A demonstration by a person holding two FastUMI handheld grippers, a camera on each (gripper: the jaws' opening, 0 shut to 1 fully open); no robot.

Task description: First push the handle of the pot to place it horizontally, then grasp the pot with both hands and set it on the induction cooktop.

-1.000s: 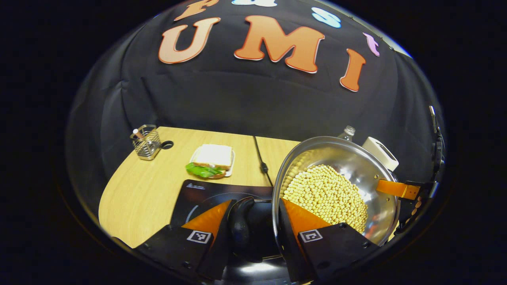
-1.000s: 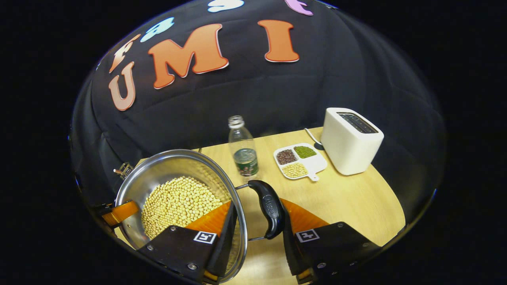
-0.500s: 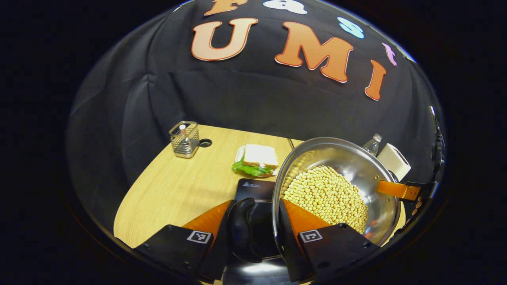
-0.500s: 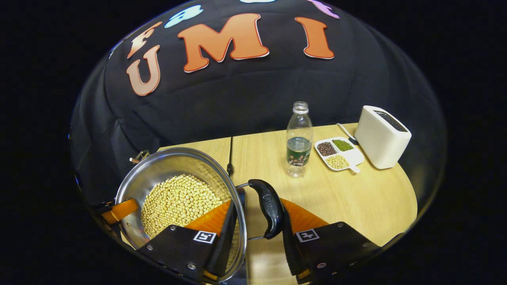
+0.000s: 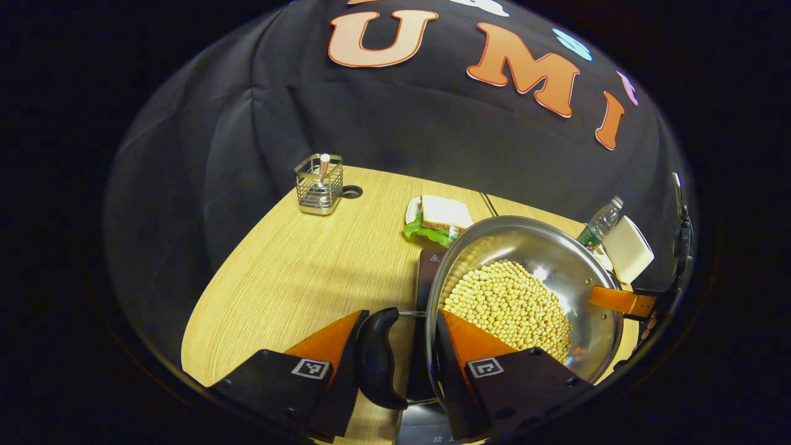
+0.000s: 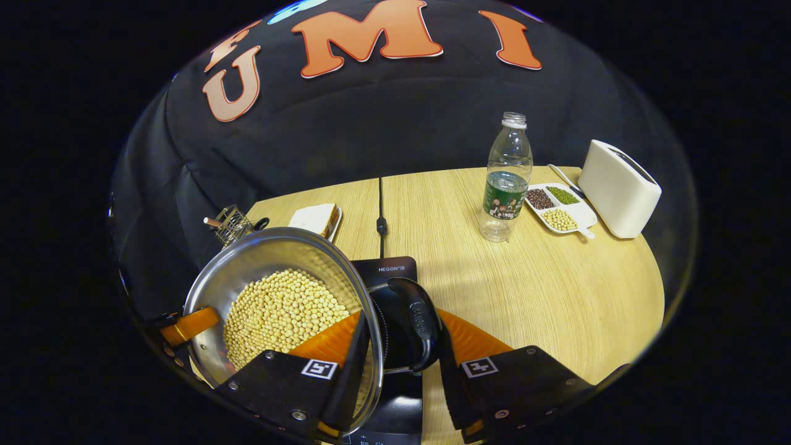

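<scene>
Your left gripper point(image 5: 398, 352) is clamped across the pot point(image 5: 525, 296): one finger outside the black side handle point(image 5: 376, 358), the other inside the steel rim, pressing against the soybeans point(image 5: 507, 309). Your right gripper point(image 6: 401, 358) is clamped the same way on the opposite handle point(image 6: 417, 321) — its inner finger over the rim, its outer finger against the grip.

- Pot: held between both grippers above the black induction cooktop point(image 6: 389, 272); whether its base touches the glass cannot be told.
- Cooktop: its back edge runs just short of the sandwich plate point(image 5: 435, 216); a cable point(image 6: 381, 216) leads from it to the wall.
- Left side: bare wooden table point(image 5: 296, 278) out to the wire utensil holder point(image 5: 318, 184) near the far edge.
- Right side: open table up to the water bottle point(image 6: 505, 179), the divided bean dish point(image 6: 559, 207) and the white toaster point(image 6: 621, 188) — all well apart from the pot.
</scene>
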